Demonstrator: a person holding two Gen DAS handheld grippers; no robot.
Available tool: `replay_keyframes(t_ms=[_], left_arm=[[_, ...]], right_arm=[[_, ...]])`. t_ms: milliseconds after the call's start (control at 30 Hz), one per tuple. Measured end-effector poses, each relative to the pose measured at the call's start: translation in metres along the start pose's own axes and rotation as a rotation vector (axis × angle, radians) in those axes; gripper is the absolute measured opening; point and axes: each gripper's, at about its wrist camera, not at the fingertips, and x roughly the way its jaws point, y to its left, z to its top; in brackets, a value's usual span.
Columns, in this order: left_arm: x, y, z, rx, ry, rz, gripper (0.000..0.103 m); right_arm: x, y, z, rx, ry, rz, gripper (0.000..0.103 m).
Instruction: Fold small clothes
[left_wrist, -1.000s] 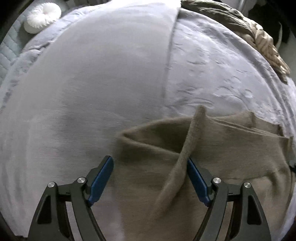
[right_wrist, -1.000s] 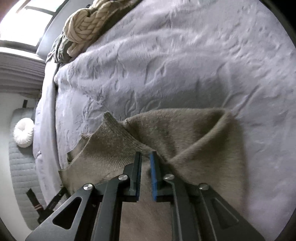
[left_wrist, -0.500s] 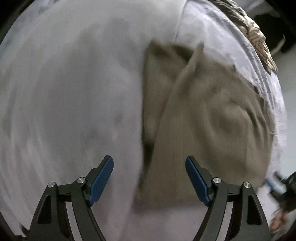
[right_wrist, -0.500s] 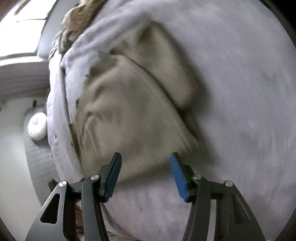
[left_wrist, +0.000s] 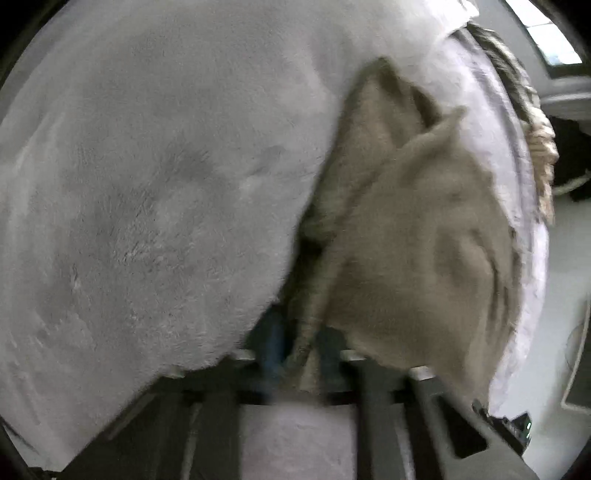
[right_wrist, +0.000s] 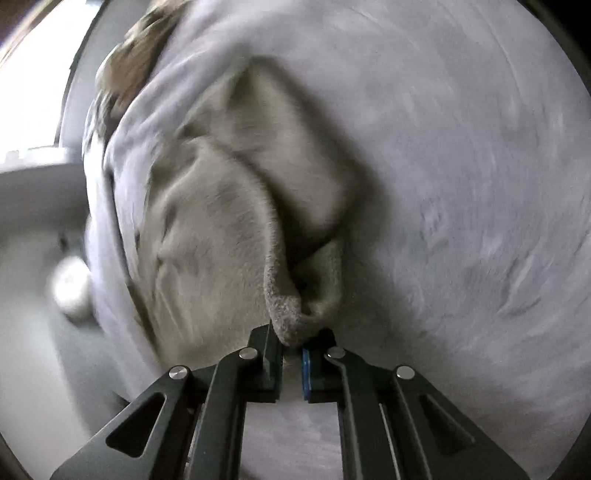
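Already partly folded, the khaki knit garment (right_wrist: 221, 229) lies doubled on the grey bed (right_wrist: 461, 166); left tongs (left_wrist: 301, 347) closing on its edge, right tongs (right_wrist: 291, 354) pinching the six-o'clock corner. Another fold seems left.

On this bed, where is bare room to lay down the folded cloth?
The grey bedspread is bare across the wide stretch beside the brown garment. It is crowded toward the bed's edge, where the knitted throw lies just beyond the garment.
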Motion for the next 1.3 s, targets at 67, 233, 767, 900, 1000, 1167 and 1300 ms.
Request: replay_keyframes(t_ms=[67, 233, 767, 900, 1000, 1167, 1300], left_arm=[[-0.012, -0.01, -0.005, 0.087, -0.026, 0.016, 0.012], [-0.005, -0.013, -0.011, 0.171, -0.021, 0.103, 0.012], [-0.053, -0.041, 0.025, 0.347, -0.138, 0.134, 0.012], [-0.034, -0.084, 0.057, 0.415, -0.185, 0.122, 0.012], [-0.014, -0.115, 0.078, 0.447, -0.193, 0.115, 0.012], [0.024, -0.126, 0.093, 0.447, -0.192, 0.203, 0.012], [0.035, -0.113, 0.105, 0.402, -0.165, 0.169, 0.012]], right_arm=[[-0.008, 0.011, -0.001, -0.082, 0.002, -0.059, 0.008], [0.016, -0.015, 0.002, -0.081, 0.056, -0.153, 0.008], [-0.036, 0.024, 0.014, -0.183, -0.106, -0.118, 0.009], [0.005, 0.054, 0.032, -0.257, -0.072, -0.153, 0.009], [0.03, 0.063, 0.038, -0.27, -0.042, -0.16, 0.009], [0.051, 0.055, 0.044, -0.266, -0.014, -0.18, 0.005], [0.042, 0.048, 0.046, -0.258, -0.019, -0.174, 0.005]])
